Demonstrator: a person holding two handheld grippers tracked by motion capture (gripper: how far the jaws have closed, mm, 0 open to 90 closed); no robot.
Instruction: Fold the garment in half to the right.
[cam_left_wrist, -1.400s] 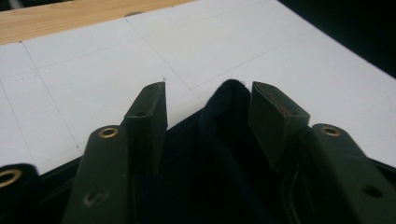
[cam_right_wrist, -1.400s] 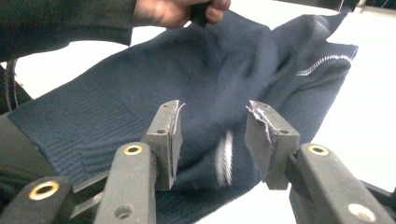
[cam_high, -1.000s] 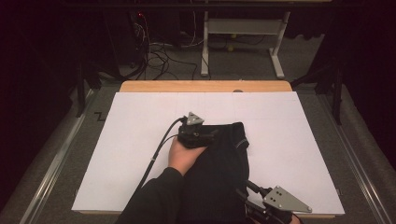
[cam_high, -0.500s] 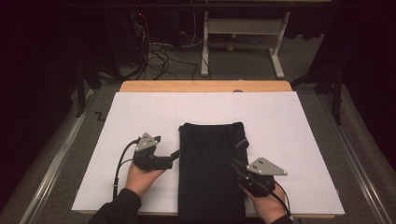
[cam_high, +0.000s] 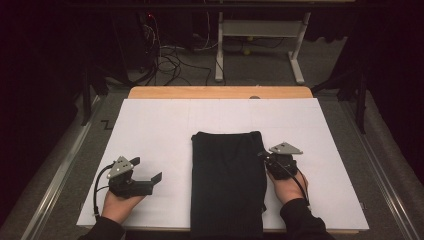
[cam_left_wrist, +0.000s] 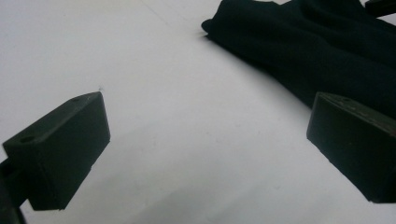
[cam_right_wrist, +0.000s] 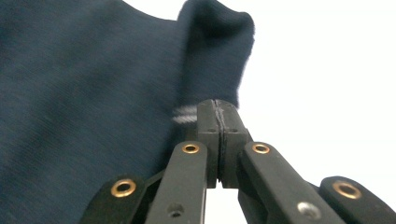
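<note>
**The dark cloth lies long-ways between the two claws**

A dark cloth lies folded on the white bench. It is a long strip. Its long side runs away from the person, from the near edge of the bench toward the middle. The near end hangs a little over the edge.

The right claw is right at the cloth's right edge, about halfway up the strip. In the right gripper view its jaws are pressed together, with no gap between them. The tips sit against the cloth, at a spot with a small pale mark. A little fold of cloth stands up just past the tips. I cannot tell for sure if any cloth is caught between the jaws.

The left claw sits off to the left on bare bench, apart from the cloth. Its jaws are wide apart and hold nothing. In the left gripper view the cloth lies ahead and to the right.

So the right claw is the nearer one. I think the left claw must move sideways toward the cloth's left edge before both can work on the strip together.
</note>
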